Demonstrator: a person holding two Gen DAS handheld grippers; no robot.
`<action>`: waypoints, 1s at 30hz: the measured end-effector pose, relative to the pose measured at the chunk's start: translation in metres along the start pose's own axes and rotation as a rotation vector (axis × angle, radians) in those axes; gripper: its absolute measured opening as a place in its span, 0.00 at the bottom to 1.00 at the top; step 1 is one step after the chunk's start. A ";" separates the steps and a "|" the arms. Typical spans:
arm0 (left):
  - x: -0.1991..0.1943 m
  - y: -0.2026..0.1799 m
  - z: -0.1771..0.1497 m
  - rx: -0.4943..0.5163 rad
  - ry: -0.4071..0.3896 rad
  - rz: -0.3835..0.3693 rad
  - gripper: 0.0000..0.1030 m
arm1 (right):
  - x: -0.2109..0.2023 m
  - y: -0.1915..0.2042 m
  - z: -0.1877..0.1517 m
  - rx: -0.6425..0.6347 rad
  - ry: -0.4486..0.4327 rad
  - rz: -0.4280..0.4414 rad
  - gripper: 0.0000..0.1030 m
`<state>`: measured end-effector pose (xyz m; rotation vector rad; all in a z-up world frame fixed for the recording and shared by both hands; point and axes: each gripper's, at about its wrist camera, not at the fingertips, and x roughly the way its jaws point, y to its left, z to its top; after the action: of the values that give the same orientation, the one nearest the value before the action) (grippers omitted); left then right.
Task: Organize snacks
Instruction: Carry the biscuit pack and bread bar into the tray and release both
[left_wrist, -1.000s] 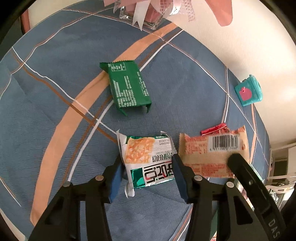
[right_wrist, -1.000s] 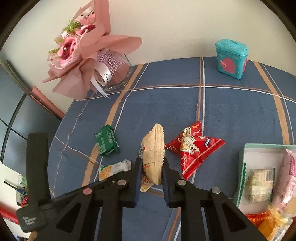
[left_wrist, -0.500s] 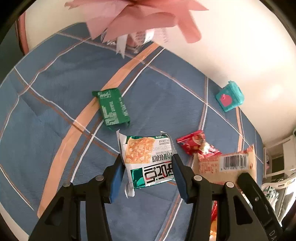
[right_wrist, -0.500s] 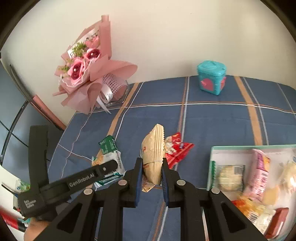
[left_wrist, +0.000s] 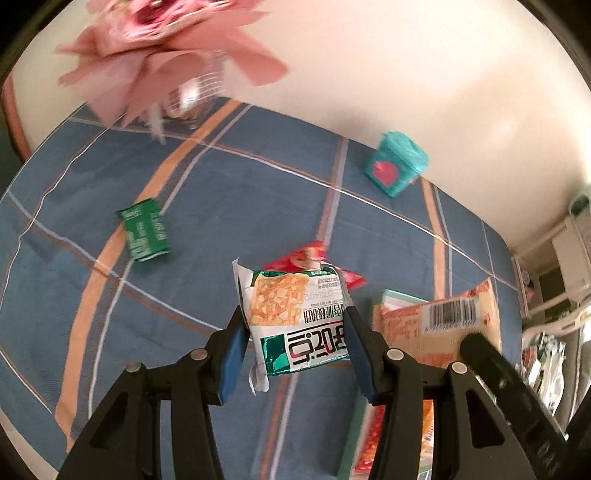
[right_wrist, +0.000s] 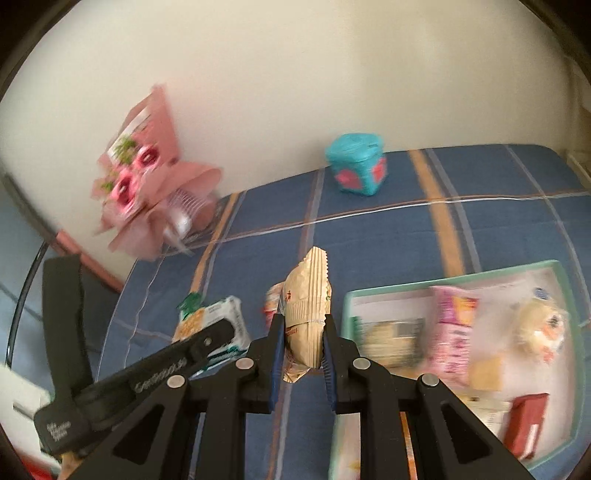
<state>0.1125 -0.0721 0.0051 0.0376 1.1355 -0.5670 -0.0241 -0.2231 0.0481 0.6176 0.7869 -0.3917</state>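
Observation:
My left gripper (left_wrist: 293, 325) is shut on a green-and-white cracker packet (left_wrist: 295, 317), held above the blue plaid cloth. My right gripper (right_wrist: 303, 334) is shut on a beige snack packet (right_wrist: 306, 317), held edge-up; it also shows in the left wrist view (left_wrist: 439, 325) with its barcode. A teal-rimmed tray (right_wrist: 554, 266) holding several snacks lies to the right of the right gripper. A red snack packet (left_wrist: 314, 258) lies on the cloth behind the cracker packet. A green packet (left_wrist: 144, 230) lies further left.
A pink flower bouquet (right_wrist: 147, 192) stands at the back left against the wall. A small teal box (right_wrist: 356, 170) sits at the back near the wall. The left gripper's body (right_wrist: 147, 373) reaches into the right wrist view at lower left.
Both grippers have lifted and swung to the right with their packets. The tray has come further into the right wrist view, and the red and green packets have dropped back.

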 end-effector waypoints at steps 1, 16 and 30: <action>0.000 -0.008 -0.001 0.019 0.000 0.002 0.51 | -0.005 -0.012 0.003 0.024 -0.012 -0.017 0.20; 0.027 -0.132 -0.045 0.356 0.044 0.027 0.51 | -0.041 -0.128 0.017 0.260 -0.054 -0.200 0.20; 0.051 -0.137 -0.049 0.381 0.087 0.052 0.57 | -0.032 -0.156 0.010 0.335 0.021 -0.256 0.22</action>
<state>0.0247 -0.1955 -0.0254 0.4230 1.0940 -0.7342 -0.1238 -0.3443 0.0206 0.8363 0.8300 -0.7632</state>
